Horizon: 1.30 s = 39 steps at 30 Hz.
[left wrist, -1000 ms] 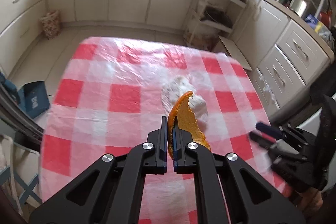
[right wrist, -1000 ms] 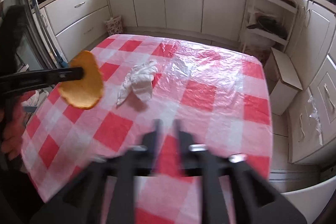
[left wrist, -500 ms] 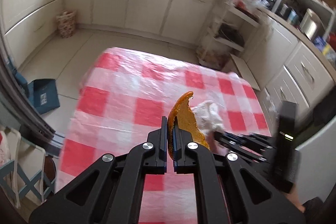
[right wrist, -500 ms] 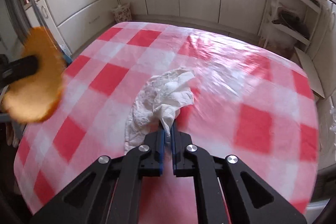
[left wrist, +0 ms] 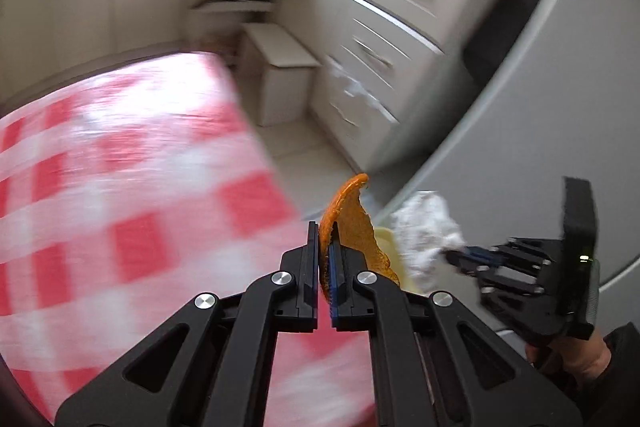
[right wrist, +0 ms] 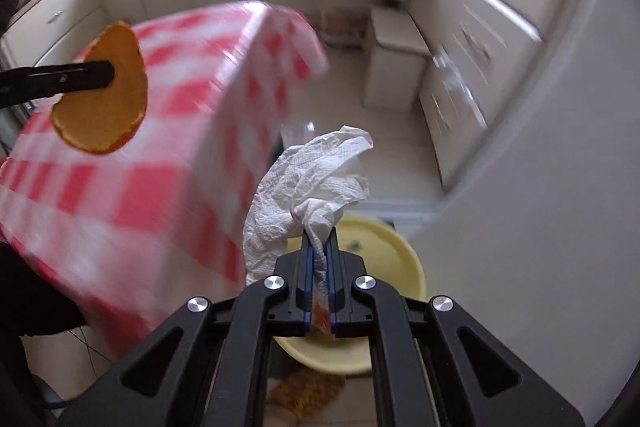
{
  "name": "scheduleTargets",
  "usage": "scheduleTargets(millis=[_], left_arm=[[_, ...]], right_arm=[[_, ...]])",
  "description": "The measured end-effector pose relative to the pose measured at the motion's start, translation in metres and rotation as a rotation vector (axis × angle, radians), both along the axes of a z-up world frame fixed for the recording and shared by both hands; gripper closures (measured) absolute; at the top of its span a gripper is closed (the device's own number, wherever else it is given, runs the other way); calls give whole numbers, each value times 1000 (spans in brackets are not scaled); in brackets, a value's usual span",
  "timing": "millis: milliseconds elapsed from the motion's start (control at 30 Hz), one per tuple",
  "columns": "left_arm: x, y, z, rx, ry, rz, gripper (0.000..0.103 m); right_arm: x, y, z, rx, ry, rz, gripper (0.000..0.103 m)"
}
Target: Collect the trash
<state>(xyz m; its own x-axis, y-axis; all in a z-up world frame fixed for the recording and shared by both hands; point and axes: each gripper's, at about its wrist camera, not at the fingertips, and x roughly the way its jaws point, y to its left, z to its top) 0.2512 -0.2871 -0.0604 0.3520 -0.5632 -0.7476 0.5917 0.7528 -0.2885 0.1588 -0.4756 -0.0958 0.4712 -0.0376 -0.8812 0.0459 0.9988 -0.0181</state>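
My left gripper point(left wrist: 324, 227) is shut on a curved orange peel point(left wrist: 352, 223) and holds it in the air past the table's right edge; the peel also shows in the right wrist view point(right wrist: 100, 107). My right gripper point(right wrist: 319, 239) is shut on a crumpled white paper napkin point(right wrist: 308, 187) and holds it above a pale yellow bin point(right wrist: 384, 259) on the floor. The napkin point(left wrist: 424, 227) and right gripper point(left wrist: 456, 255) show at the right of the left wrist view. The bin's inside is mostly hidden by the gripper.
The table with the red and white checked cloth point(right wrist: 160, 155) stands to the left. White drawers point(right wrist: 480, 39) and a small white box point(right wrist: 396, 67) line the far right. A curved white appliance wall point(right wrist: 540, 207) is close on the right. The view is motion-blurred.
My right gripper closed on the napkin and lifted it off the table. Both grippers swung right, off the table, toward the yellow bin on the floor.
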Motion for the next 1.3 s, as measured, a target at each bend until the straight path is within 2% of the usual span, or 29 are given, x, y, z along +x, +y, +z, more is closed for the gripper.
scheduleTargets(millis=[33,67,100,167,233,333,400,467,533,600,700,867,1033,1200,1300], left_arm=[[-7,-20,-6,19,0,-24,100],[-13,-38,-12,43,-5,-38,99],[-18,-52,-18,68,-9,-46,99],[-24,-69,-26,111,-19,-44,99],[-31,-82,-32,180,-61,-31,98],[-42,-84,-28,232,-125,-10,76],[-52,-76,-16,244,-183,18,52],[-62,-66,-2,251,-229,48,43],[-73,-54,13,245,-262,71,38],[-85,-41,28,239,-291,99,27],[-106,-17,51,226,-339,136,18],[-149,28,86,212,-394,179,8],[-193,76,112,195,-417,216,8],[-226,111,126,215,-414,247,8],[-244,131,135,232,-419,262,8]], right_arm=[[-2,-5,-8,10,22,-2,93],[-2,-12,-23,23,66,-8,74],[-2,-16,-32,31,98,-15,50],[-4,-27,-45,47,138,-35,49],[-6,-32,-42,34,131,-56,48],[-10,-38,-21,39,79,-86,40],[-18,-37,-4,38,31,-107,33],[-21,-36,11,43,-16,-129,31],[-32,-32,27,63,-71,-158,26],[-50,-22,45,59,-136,-181,21],[-79,-3,71,50,-243,-210,15],[-128,33,104,20,-418,-244,8],[-168,77,134,-15,-525,-238,7],[-185,112,157,-97,-534,-214,8],[-196,123,173,-67,-559,-204,7]])
